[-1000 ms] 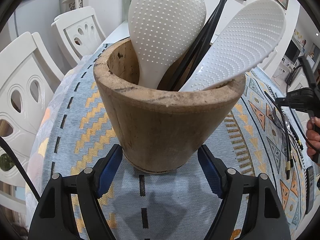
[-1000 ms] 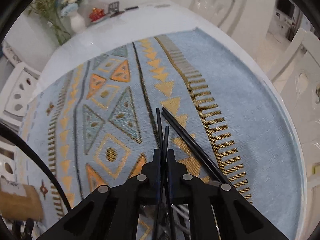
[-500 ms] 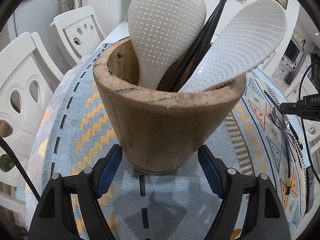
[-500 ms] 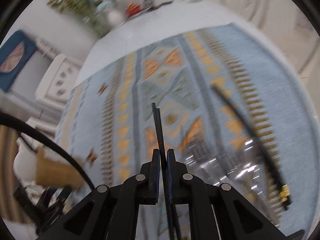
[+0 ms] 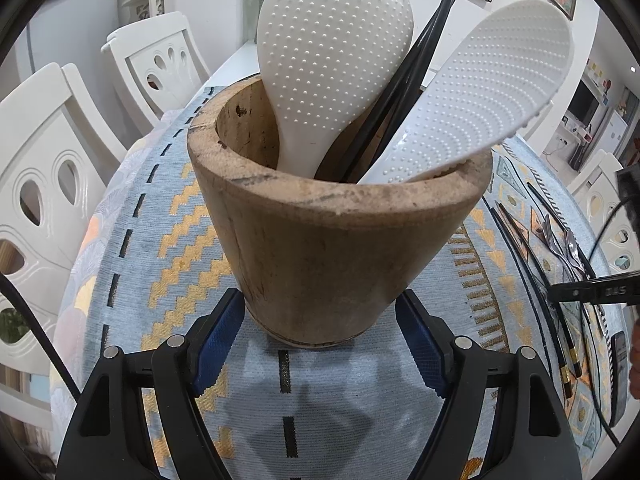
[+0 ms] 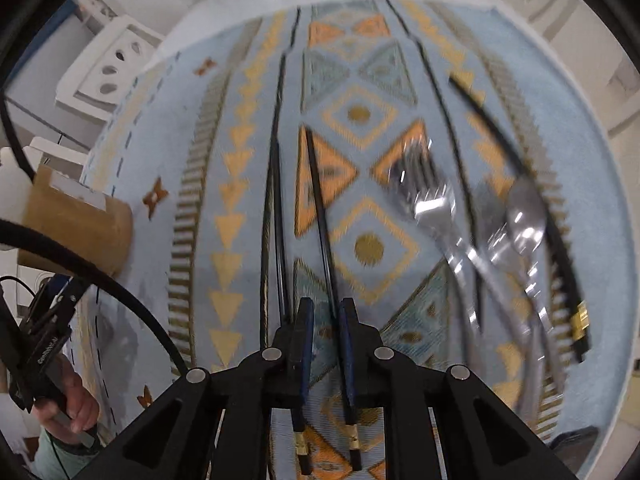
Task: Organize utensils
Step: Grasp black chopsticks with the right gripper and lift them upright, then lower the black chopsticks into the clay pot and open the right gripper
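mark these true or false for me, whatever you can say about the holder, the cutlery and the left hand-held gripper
1. Two white rice paddles stand in the wooden utensil holder. True.
2. The holder lies on its side. False: it stands upright on the tablecloth.
3. A fork and a spoon lie on the cloth. True.
4. No chopsticks are in the holder. False: black chopsticks lean between the paddles.
5. The left hand-held gripper has its fingers on either side of the holder's base. True.
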`<state>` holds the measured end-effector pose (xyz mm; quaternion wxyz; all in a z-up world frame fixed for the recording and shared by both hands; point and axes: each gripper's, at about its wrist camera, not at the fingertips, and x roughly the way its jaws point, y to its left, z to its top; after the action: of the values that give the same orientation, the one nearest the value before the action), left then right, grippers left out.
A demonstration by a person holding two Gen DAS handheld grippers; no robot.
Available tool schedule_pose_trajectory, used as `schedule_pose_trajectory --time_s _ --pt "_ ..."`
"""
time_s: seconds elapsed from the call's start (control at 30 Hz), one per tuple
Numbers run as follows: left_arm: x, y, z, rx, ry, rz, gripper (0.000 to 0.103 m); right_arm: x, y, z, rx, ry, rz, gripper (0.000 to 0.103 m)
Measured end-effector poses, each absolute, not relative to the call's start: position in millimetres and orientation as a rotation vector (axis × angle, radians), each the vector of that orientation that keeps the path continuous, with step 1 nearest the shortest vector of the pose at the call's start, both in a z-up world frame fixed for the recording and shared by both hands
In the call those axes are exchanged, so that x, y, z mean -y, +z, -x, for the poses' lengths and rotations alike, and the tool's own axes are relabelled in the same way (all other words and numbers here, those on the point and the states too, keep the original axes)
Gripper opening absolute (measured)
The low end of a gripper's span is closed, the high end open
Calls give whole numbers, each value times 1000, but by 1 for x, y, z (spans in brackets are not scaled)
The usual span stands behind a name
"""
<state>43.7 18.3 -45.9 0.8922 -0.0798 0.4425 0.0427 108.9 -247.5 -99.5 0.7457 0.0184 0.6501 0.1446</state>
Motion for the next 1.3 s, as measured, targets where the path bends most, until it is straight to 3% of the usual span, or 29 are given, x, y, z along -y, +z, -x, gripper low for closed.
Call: schedule_pose_trajectory --time_s 0.23,0.4,0.87,1.3 --pt "-17 -46 -44 -918 92 165 77 222 -105 -140 -1473 321 67 12" --pt "-16 -46 -43 -920 85 167 77 225 -102 -148 -1471 330 65 5" --pt "-19 -46 -44 -917 80 166 77 241 44 -77 -988 448 -90 5" --pt "-19 -47 -43 -912 81 172 77 167 159 -75 -692 714 -342 5"
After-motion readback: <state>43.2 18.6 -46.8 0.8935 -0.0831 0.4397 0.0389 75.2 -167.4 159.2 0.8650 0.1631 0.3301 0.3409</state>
